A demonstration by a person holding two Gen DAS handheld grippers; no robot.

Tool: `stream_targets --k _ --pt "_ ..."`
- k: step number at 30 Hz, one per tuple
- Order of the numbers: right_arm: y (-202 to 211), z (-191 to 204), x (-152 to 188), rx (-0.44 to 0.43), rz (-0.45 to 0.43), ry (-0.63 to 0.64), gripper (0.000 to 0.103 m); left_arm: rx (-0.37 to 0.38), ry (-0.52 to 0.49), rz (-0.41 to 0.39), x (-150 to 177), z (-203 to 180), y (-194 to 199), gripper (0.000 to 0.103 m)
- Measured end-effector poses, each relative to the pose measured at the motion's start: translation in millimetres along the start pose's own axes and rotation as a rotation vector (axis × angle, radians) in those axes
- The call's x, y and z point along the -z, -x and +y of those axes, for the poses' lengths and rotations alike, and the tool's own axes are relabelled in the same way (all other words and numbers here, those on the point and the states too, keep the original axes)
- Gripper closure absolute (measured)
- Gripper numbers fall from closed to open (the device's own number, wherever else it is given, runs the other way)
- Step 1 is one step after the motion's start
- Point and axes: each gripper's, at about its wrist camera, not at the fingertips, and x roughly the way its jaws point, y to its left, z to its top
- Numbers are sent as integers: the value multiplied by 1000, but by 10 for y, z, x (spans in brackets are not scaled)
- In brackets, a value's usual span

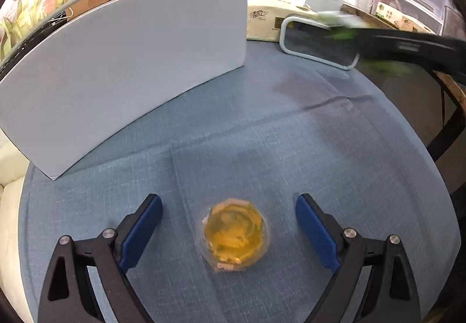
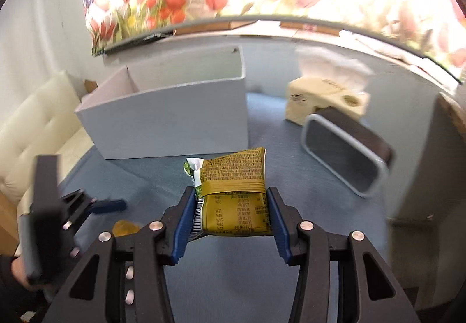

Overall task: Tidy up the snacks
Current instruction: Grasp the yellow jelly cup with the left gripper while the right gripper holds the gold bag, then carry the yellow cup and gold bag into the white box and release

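Note:
A small clear cup of yellow jelly sits on the blue cloth between the wide-apart fingers of my left gripper, which is open and touches nothing. The same jelly cup peeks out beside the right gripper's arm. My right gripper is shut on a mustard-yellow snack packet, held off the cloth with its blue pads pressing both sides. That packet and arm show as a blurred green and black streak at the upper right in the left wrist view. The left gripper appears blurred at the left in the right wrist view.
A white open-topped box stands at the back left of the round blue-clothed table. A grey-rimmed dark container lies on its side at the back right, beside a cream tissue pack. A cream cushioned seat borders the table's left.

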Motion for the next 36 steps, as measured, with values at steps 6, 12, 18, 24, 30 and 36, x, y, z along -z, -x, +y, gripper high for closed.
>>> stream_targets --k 6,12,18,24,30,36 --pt "524 -8 172 30 -40 -35 51 -47 43 8 -78 121 51 69" --pt "762 78 386 37 -58 -60 51 -1 93 -7 -37 262 190 69" --pt "813 172 531 5 -55 -93 51 -3 85 -66 -79 259 578 69" --pt "796 283 447 -18 -59 -79 51 8 96 -111 -257 331 928 69" --pt "612 467 -99 -52 -85 -4 51 -1 135 -156 -706 633 1289 69" --pt "235 614 -936 -98 -102 56 51 -14 148 -206 -1262 1047 1475 69"
